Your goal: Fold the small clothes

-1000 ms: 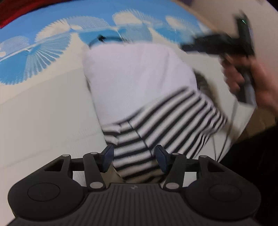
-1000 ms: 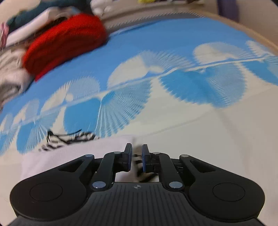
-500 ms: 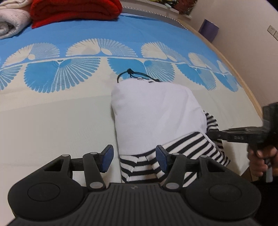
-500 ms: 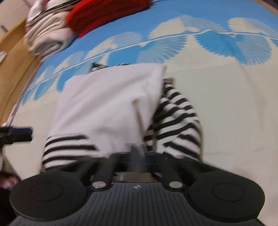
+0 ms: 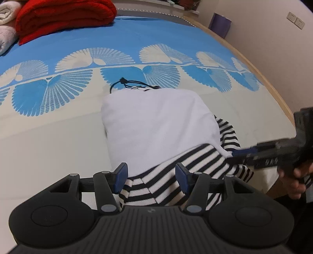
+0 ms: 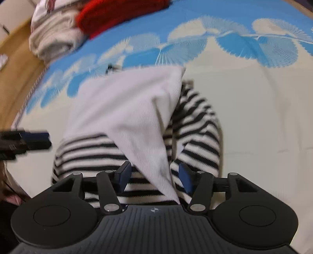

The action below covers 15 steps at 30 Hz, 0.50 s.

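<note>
- Bedding fills both views: a sheet (image 5: 49, 136) that is cream near the camera and blue with pale fan shapes farther off, a red blanket (image 5: 62, 15) and rolled pale towels (image 6: 54, 39) at its far end.
- Near the sheet's edge lies the garment (image 5: 156, 127), half folded: a white ribbed panel laid over black-and-white striped knit, with a thin black cord (image 5: 125, 83) at its far end.
- Left gripper (image 5: 150, 176) hangs over the striped hem with its jaws apart and nothing pinched.
- Right gripper (image 6: 154, 175) has just been opening; a point of white cloth runs between its jaws, but the pads stand clear of it.
- To do this well, I judge: pinch both layers at the near corners and lift evenly, since the soft knit will sag.
- Lay the hem toward the cord end, tucking in the striped sleeve (image 6: 199, 125) bulging on one side.
</note>
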Each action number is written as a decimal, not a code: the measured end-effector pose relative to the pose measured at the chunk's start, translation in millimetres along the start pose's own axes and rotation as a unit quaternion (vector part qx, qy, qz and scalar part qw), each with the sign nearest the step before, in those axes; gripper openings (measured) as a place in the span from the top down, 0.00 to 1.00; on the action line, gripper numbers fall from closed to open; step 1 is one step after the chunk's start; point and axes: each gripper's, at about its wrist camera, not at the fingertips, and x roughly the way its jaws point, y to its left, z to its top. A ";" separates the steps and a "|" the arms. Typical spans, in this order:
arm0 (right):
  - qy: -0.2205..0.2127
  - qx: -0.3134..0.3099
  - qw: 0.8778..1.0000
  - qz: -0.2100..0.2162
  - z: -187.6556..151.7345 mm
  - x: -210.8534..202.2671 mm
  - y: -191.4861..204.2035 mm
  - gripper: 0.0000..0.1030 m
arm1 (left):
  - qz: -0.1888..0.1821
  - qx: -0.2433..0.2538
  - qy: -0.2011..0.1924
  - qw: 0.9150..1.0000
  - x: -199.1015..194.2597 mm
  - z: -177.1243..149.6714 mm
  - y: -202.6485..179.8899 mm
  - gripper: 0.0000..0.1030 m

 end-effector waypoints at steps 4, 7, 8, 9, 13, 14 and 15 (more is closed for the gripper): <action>0.021 -0.007 1.000 0.003 -2.8 12.4 1.6 0.86 | 0.008 -0.006 0.000 1.000 -0.9 1.0 6.2 0.43; 0.010 -0.019 1.000 0.009 -3.5 -1.9 4.7 1.00 | 0.001 -0.010 -0.005 1.000 -4.4 1.3 9.0 0.43; 0.002 -0.016 1.000 0.010 -3.8 -11.4 3.6 1.00 | -0.002 -0.010 -0.006 1.000 -5.2 1.4 8.7 0.43; -0.006 -0.006 1.000 0.018 -4.3 -21.9 0.5 1.00 | -0.006 -0.007 -0.007 1.000 -5.7 1.3 8.0 0.43; 0.002 0.014 1.000 0.004 -15.5 -34.5 -8.8 1.00 | -0.019 0.015 0.024 0.999 5.4 -1.5 -0.1 0.43; 0.014 0.008 1.000 -0.003 -16.1 -29.0 -7.6 1.00 | -0.007 0.030 0.046 0.998 13.7 -4.9 -3.1 0.43; 0.022 0.001 1.000 -0.012 -16.9 -23.4 -5.5 1.00 | 0.019 0.046 0.075 0.996 25.1 -9.8 -5.7 0.42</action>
